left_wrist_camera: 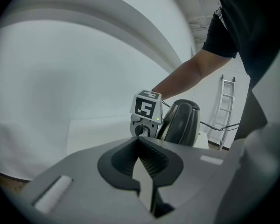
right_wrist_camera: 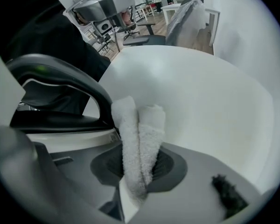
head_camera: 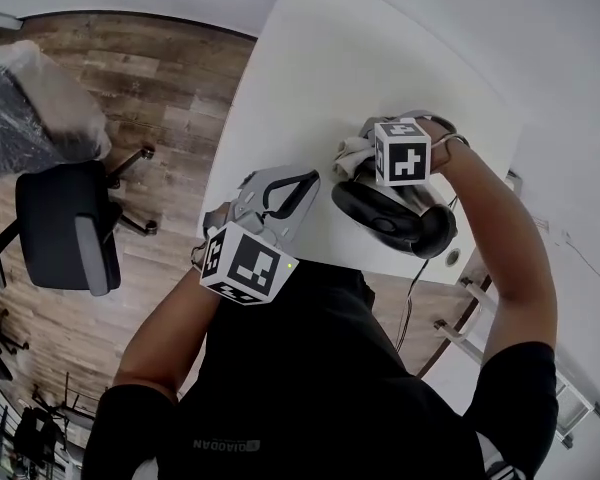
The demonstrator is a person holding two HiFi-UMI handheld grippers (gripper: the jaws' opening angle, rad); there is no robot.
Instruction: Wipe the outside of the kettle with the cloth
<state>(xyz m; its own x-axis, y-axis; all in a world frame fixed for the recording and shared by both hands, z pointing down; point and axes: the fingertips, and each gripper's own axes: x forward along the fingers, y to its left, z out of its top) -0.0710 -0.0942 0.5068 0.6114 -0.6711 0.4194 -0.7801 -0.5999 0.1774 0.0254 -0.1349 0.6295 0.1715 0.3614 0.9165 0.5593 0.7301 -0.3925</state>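
Head view: we look down on a smooth white table (head_camera: pixel 320 78) with a rounded edge. The kettle (head_camera: pixel 390 218) stands near its 4 o'clock corner. It is black, round and shiny, with a big curved handle.

The right gripper (head_camera: pixel 365 158) is at the kettle's 11 o'clock side. Its jaws are squeezed on the cloth (head_camera: pixel 352 154). In the right gripper view the cloth (right_wrist_camera: pixel 139 139) is white, fluffy terry, folded into two soft rolls that stick up between the ribbed dark pads. It is right up against the kettle (right_wrist_camera: pixel 60 92), just under the handle's end.

The left gripper (head_camera: pixel 280 193) hangs over the table edge, at 9 o'clock from the kettle and apart from it. In the left gripper view its grey jaws (left_wrist_camera: pixel 142 146) are pressed together with nothing between them.

Each gripper has a cube with black-and-white square marks. The black shirt (head_camera: pixel 330 388) has small pale letters, upside down; we cannot read them for sure.

A black office chair (head_camera: pixel 60 228) stands on the wooden plank floor (head_camera: pixel 170 98) at 9 o'clock.
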